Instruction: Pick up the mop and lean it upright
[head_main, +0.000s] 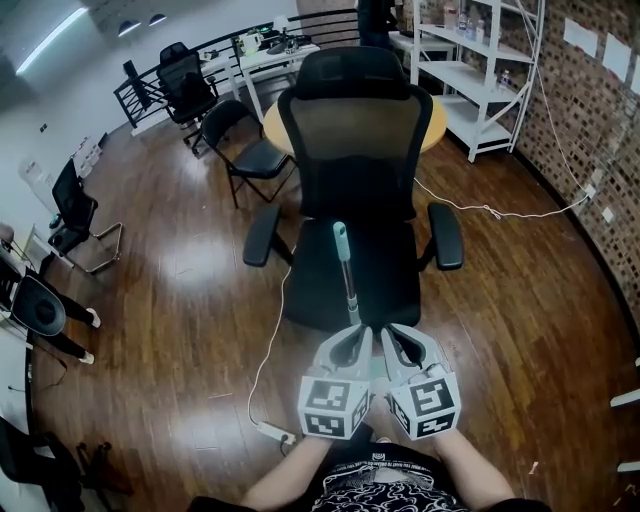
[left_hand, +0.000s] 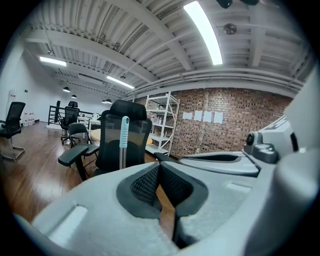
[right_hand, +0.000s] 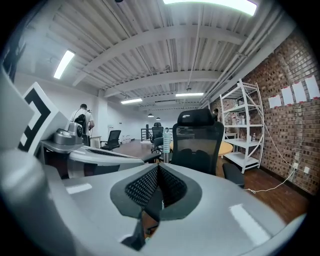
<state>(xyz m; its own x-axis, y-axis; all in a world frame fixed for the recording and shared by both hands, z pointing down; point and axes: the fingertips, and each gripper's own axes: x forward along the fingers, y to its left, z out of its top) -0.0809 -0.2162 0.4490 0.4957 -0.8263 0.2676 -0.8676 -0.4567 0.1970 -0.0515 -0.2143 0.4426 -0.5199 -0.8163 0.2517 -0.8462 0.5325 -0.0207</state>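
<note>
Standing upright against chair (head_main: 360, 150), mop (head_main: 346, 275) rises just ahead, between left tongs (head_main: 356, 336) and right tongs (head_main: 392, 337) (both closed, empty).

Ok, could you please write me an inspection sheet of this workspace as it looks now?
Surface: glossy dark wooden floor; no spill seen.
Job's things: mop handle stands upright at the front of the black office chair, seemingly leaning on it; the mop head is hidden.
Clutter: nothing seen.
Grippers: left gripper and right gripper are side by side near the handle, fingers together, nothing between them.
Cables: white cord runs over the floor to a power strip; another white cable goes toward the brick wall.
Surroundings: white shelving, round table, folding chair.
</note>
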